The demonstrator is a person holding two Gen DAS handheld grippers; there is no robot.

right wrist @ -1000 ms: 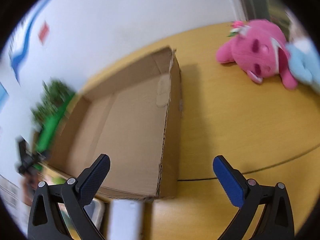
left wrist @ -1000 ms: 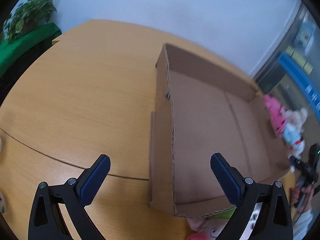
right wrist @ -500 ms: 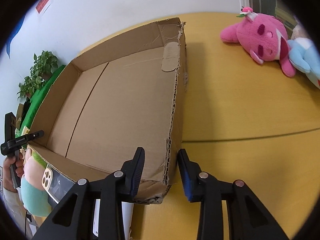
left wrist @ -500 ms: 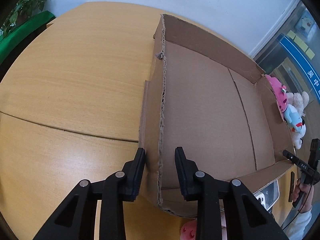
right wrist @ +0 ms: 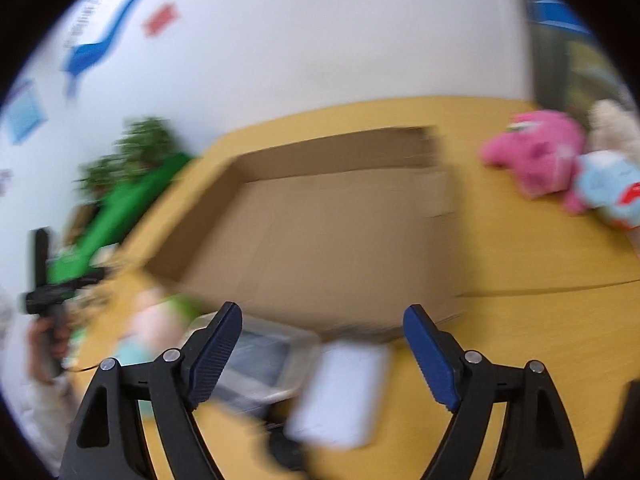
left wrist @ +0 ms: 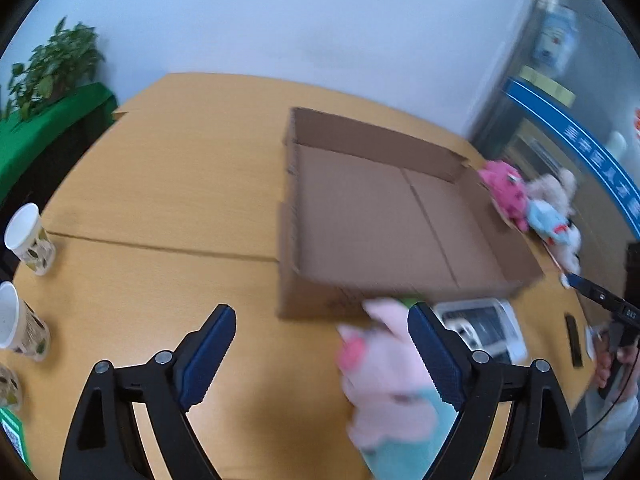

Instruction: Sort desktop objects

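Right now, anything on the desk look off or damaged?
Nothing spilled or broken that shows. The cardboard box sits empty and flat on the table; the pink plush and light-blue plush lie in a heap beside it. Both views are motion-blurred, so fine damage can't be judged.

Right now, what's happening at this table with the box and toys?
A person holds a gripper in each hand, sorting desk clutter. Both the left gripper and right gripper are opening, nothing between their fingers. The cardboard box is empty. A pink plush toy lies in front of it, more plush toys to one side.
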